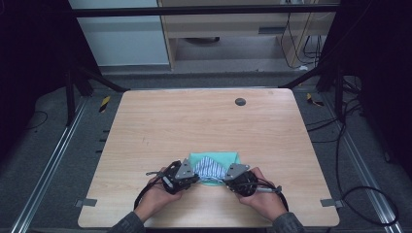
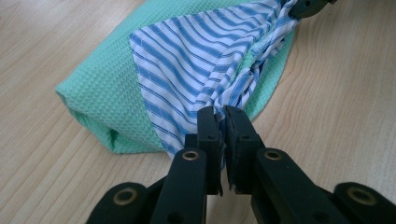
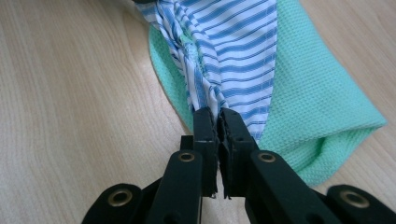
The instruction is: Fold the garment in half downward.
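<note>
pinching the striped cloth [image 2: 187, 70], left tool [image 2: 222, 122] and right tool [image 3: 217, 122] clamp opposite corners over the green towel [image 2: 98, 93].

The right claw [image 3: 218, 116] pinches the bunched striped cloth [image 3: 233, 51] lying over the green towel [image 3: 317, 107].

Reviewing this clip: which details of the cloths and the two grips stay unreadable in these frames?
- High view: the pinch points of the left gripper and right gripper lie under their grey plates.
- Both gripper views: the striped cloth covers the middle of the green cloth; its far end is cut off at the top edge.
- High view: the dark round mark on the table is too small to identify.
</note>
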